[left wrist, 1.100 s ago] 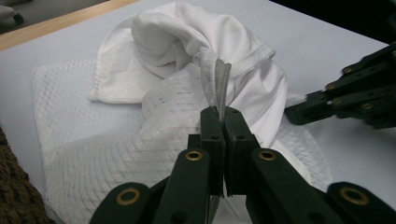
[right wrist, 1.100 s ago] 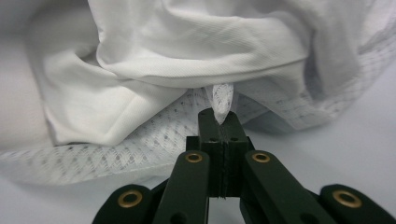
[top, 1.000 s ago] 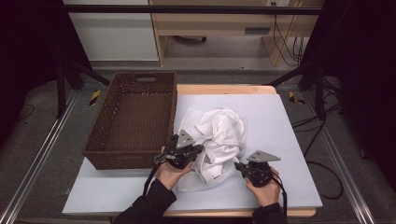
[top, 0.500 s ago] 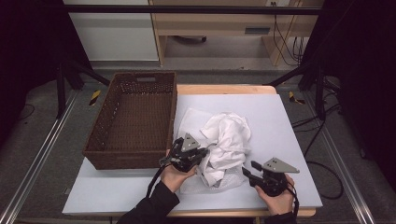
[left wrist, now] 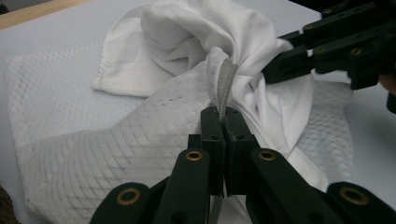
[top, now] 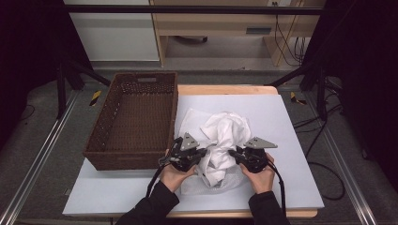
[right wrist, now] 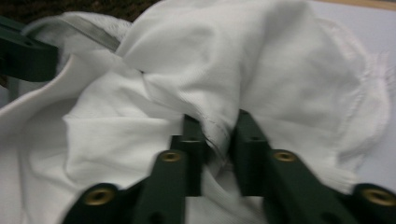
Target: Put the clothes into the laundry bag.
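Beside the basket (top: 133,119), both hand-held grippers pinch the crumpled white garment (top: 223,133), the right's jaws just closing.

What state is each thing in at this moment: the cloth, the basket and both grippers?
White cloth: crumpled in a heap on the table, beside the basket.
Wicker basket: upright, nothing in it.
Left gripper: shut on the cloth's grey-edged hem.
Right gripper: jaws just closing, a fold of cloth between them.

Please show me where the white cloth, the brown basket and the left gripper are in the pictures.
white cloth (top: 225,129), high view, on the bunched top fold.
brown basket (top: 133,158), high view, on the near wall.
left gripper (left wrist: 223,122), left gripper view, between the tips of its jaws, shut on a cloth edge.
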The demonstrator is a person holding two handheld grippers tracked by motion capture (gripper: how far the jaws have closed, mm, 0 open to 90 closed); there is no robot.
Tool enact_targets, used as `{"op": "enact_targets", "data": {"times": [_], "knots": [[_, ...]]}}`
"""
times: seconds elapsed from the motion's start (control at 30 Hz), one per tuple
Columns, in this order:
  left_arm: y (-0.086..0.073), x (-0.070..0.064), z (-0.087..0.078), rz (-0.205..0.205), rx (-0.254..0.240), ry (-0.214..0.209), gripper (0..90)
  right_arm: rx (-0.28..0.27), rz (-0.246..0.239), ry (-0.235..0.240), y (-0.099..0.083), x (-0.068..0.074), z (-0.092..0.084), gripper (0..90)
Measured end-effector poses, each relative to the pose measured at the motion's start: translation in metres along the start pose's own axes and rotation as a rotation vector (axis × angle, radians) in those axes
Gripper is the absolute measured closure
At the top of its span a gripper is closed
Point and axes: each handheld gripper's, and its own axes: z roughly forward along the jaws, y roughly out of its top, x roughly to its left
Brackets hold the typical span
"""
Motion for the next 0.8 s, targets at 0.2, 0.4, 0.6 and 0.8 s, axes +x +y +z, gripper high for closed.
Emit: {"op": "enact_targets", "data": {"times": [0.2, 0.4, 0.6, 0.8], "knots": [[0.004, -0.001, 0.001, -0.010, 0.008, 0.004, 88.3, -0.079, -0.086, -0.001, 0.009, 0.014, -0.035, 83.2], [0.006, -0.004, 0.005, -0.013, 0.028, 0.007, 88.4, -0.161, -0.158, 0.009, 0.015, 0.030, -0.050, 83.6], [0.008, 0.000, 0.002, -0.039, 0.017, 0.007, 88.6, -0.161, -0.223, 0.113, 0.012, 0.054, -0.042, 84.2], [0.022, -0.005, -0.015, -0.016, -0.046, -0.010, 88.9, -0.014, -0.208, 0.150, 0.000, 0.068, 0.001, 84.6]]}}
